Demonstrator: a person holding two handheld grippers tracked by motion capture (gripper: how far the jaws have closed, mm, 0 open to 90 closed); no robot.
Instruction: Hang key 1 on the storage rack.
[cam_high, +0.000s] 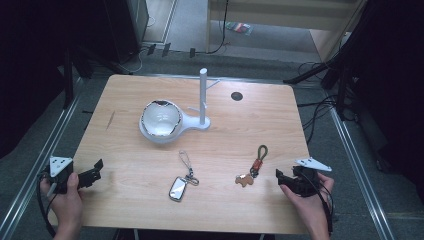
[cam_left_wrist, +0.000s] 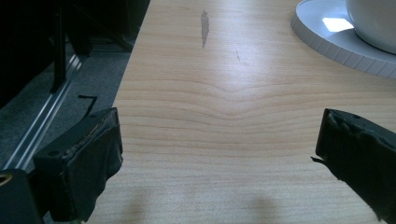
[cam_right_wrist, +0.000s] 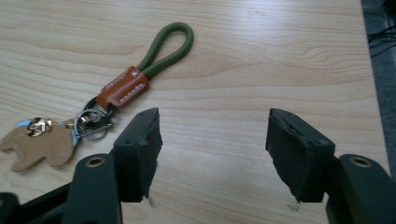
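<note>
We see the right gripper (cam_right_wrist: 212, 147) with jaws apart, nothing between them, the green-loop keychain (cam_right_wrist: 126, 88) just left of its fingers on the table (cam_high: 280, 130). The left gripper (cam_left_wrist: 219, 154) gapes empty too. Two keychains total, other one silver (cam_high: 181, 182); one stand (cam_high: 202, 100), its bowl cut off in the left gripper view.

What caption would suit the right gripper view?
Open right gripper hovering beside a green-looped keychain on the wooden table.

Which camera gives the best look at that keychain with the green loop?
The right gripper view: the green-loop keychain lies close up, showing its brown leather tab, rings and tan animal charm. The high view shows it small, just ahead of the right gripper. The left gripper view looks elsewhere.
</note>
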